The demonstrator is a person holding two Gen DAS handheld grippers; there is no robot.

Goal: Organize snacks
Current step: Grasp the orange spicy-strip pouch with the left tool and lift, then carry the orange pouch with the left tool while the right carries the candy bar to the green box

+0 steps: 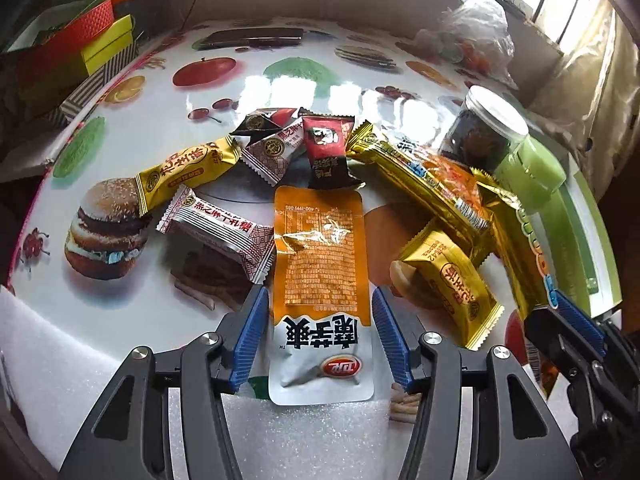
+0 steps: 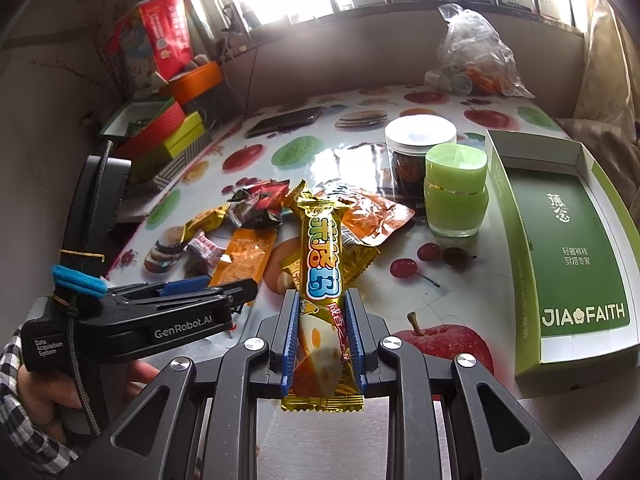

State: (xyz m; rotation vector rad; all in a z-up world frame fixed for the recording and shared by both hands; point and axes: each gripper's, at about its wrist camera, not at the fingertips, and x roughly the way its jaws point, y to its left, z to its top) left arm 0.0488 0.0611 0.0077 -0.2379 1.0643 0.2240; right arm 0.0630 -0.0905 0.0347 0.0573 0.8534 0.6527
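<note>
A pile of wrapped snacks lies on the fruit-print table (image 1: 168, 80). My left gripper (image 1: 320, 312) is open, its blue pads on either side of an orange and white sachet (image 1: 320, 264) without pressing it. My right gripper (image 2: 322, 312) is shut on a long gold snack bar (image 2: 322, 256) and holds it over the pile; it shows at the right of the left wrist view (image 1: 516, 248). Small gold (image 1: 184, 174), white (image 1: 216, 224) and dark red (image 1: 326, 148) packets lie beyond the sachet. An open green box (image 2: 560, 240) stands to the right.
A clear jar with dark contents (image 2: 416, 156) and a green jar (image 2: 456, 196) stand beside the green box. A plastic bag (image 2: 476, 56) sits at the back. Coloured boxes (image 2: 160, 132) are stacked at the left. A dark phone (image 2: 284, 120) lies at the far side.
</note>
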